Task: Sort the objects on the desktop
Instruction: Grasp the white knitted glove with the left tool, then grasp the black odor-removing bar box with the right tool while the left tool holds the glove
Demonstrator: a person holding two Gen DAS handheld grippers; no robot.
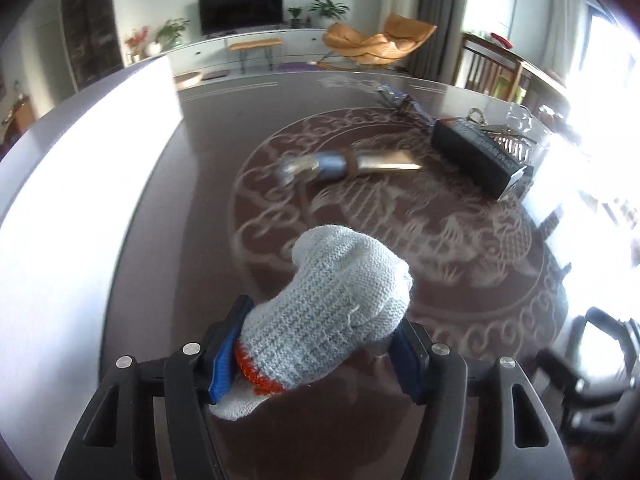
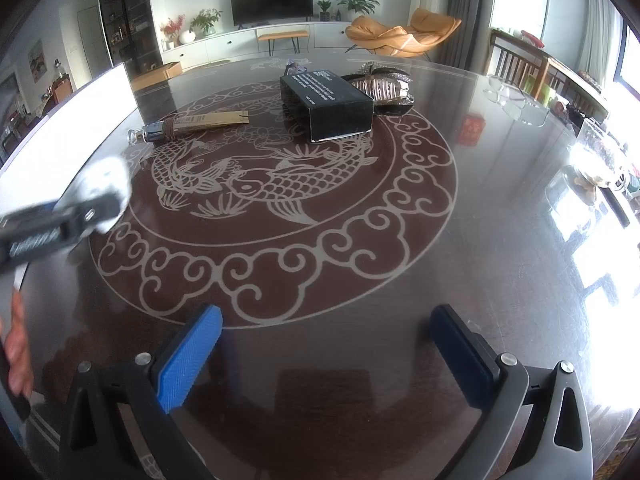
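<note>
My left gripper (image 1: 316, 354) is shut on a rolled grey knit glove (image 1: 340, 300) with an orange cuff, held above the dark table (image 1: 208, 200). From the right wrist view the left gripper (image 2: 60, 224) is blurred at the left edge with the glove (image 2: 106, 184) in it. My right gripper (image 2: 326, 344) is open and empty above the near side of the table (image 2: 500, 220). On the table lie a black box (image 2: 326, 104), a tan packet with a small bottle (image 2: 192, 124), and a sparkly hair clip (image 2: 380, 84).
A white board or box (image 2: 68, 120) stands along the table's left edge. Clear glasses (image 2: 516, 100) and a glass dish (image 2: 596, 160) sit at the right. A small wrapped item (image 2: 296, 67) lies behind the black box. Chairs stand beyond the table's right side.
</note>
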